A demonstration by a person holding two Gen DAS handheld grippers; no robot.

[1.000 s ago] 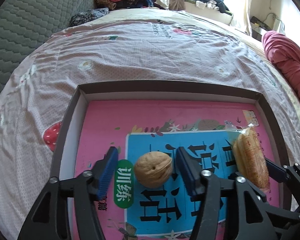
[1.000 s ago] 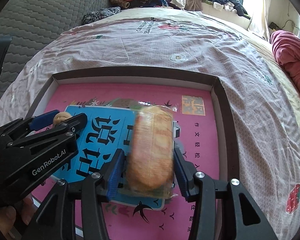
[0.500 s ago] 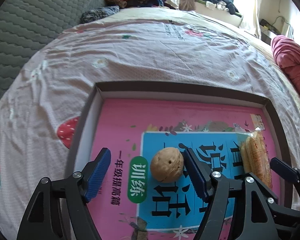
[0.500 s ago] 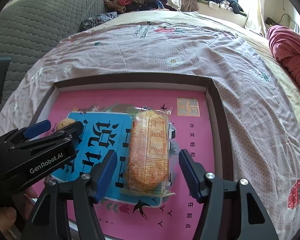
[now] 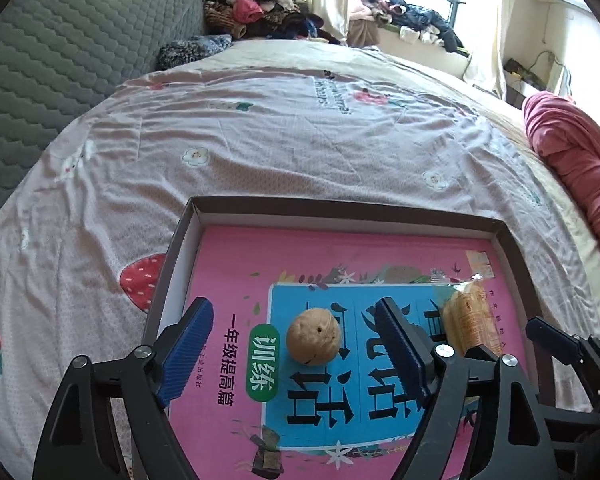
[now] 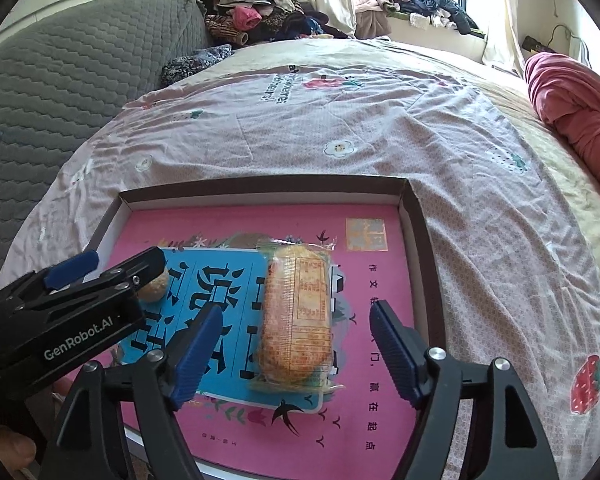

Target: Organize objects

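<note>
Left gripper [image 5: 296, 354]: your jaws are opening; the walnut [image 5: 313, 336] sits between the blue pads, neither pad touching it. Nothing held.
Right gripper [image 6: 296, 354]: jaws opening as well; the wrapped snack cake [image 6: 296, 312] lies between them, clear gaps on both sides. Nothing held.
Walnut: resting on the blue panel of the pink workbook [image 5: 236, 280], nearer the right pad than the left.
Snack cake: lying lengthwise on the same workbook, right of the walnut, wrapper end pointing away from you.
Workbook: flat inside the dark-rimmed shallow box [image 5: 340, 206], filling most of its floor.
Step in hand: by my reading, release; both items look set down in the box and you are letting go.
Next move: lift both grippers straight clear so no pad nudges the walnut, which looks apt to roll; then look for any remaining loose item.
Beyond the box: patterned bedsheet [image 5: 260, 140], no other loose object visible on it.
Far: grey quilted headboard [image 5: 60, 52], pile of clothes [image 5: 256, 12] by the window, red blanket [image 5: 572, 160] at right.
</note>
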